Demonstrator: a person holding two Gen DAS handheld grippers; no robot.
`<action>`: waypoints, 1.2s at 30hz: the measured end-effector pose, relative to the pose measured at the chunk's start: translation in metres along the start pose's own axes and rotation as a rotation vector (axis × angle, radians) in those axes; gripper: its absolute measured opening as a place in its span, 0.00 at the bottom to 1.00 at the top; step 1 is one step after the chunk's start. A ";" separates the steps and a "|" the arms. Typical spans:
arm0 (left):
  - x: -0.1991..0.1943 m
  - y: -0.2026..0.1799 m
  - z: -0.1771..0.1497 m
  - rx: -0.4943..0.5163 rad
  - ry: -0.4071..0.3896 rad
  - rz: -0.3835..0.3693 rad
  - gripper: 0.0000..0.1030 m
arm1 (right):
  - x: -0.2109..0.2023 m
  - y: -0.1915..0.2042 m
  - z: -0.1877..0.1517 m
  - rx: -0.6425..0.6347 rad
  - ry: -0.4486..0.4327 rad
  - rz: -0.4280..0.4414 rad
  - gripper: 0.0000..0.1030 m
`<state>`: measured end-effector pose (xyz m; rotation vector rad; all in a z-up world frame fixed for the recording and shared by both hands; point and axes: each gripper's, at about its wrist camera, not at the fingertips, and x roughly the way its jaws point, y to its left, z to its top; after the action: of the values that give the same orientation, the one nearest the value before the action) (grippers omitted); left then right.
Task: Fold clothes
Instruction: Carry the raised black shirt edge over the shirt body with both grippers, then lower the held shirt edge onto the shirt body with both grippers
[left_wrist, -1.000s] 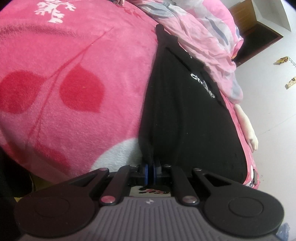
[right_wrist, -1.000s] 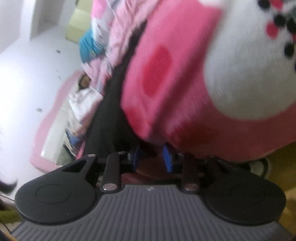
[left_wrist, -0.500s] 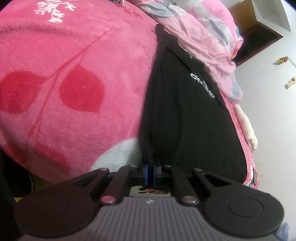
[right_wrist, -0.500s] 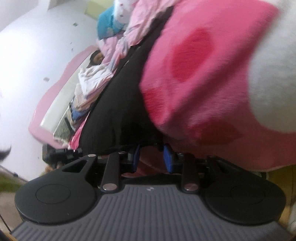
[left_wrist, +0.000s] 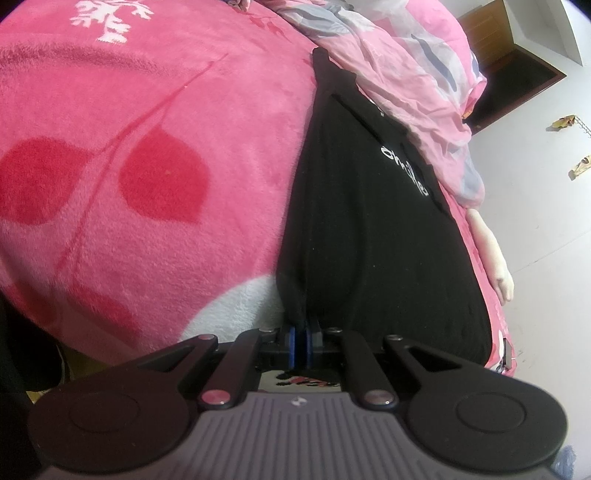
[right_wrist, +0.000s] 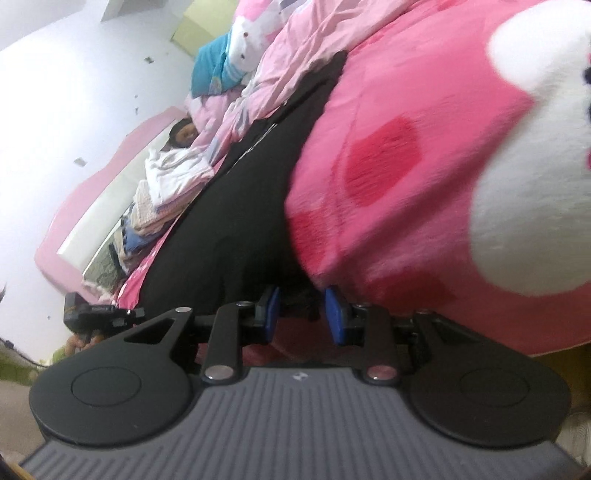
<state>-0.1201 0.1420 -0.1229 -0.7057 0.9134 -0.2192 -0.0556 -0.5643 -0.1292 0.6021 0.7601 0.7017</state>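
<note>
1. Left wrist view: the soft black cotton garment with white lettering (left_wrist: 373, 229) lies flat on the fuzzy pink fleece blanket (left_wrist: 155, 155); the left gripper (left_wrist: 305, 341) pinches its near hem, jaws almost together.
2. The right gripper (right_wrist: 301, 314) stands partly apart; dark cloth sits between its blue pads (right_wrist: 337, 314), and whether they press it is unclear.
3. Light, limp, likely to sag and crease: best held at hem corners.

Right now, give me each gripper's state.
Left gripper: jaws shut on the black garment.
Right gripper: jaws open, nothing visibly clamped.
</note>
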 end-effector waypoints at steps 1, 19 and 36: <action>0.000 0.000 0.000 0.000 0.000 0.000 0.06 | -0.001 -0.001 0.001 0.000 -0.006 -0.001 0.27; 0.001 0.001 0.001 -0.001 0.000 -0.002 0.06 | 0.023 -0.004 0.002 -0.036 0.010 0.023 0.30; -0.024 -0.025 -0.003 0.123 -0.105 -0.066 0.04 | -0.010 0.040 -0.008 -0.036 -0.165 0.097 0.03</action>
<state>-0.1343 0.1323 -0.0922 -0.6282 0.7703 -0.2916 -0.0807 -0.5450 -0.1018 0.6591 0.5669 0.7434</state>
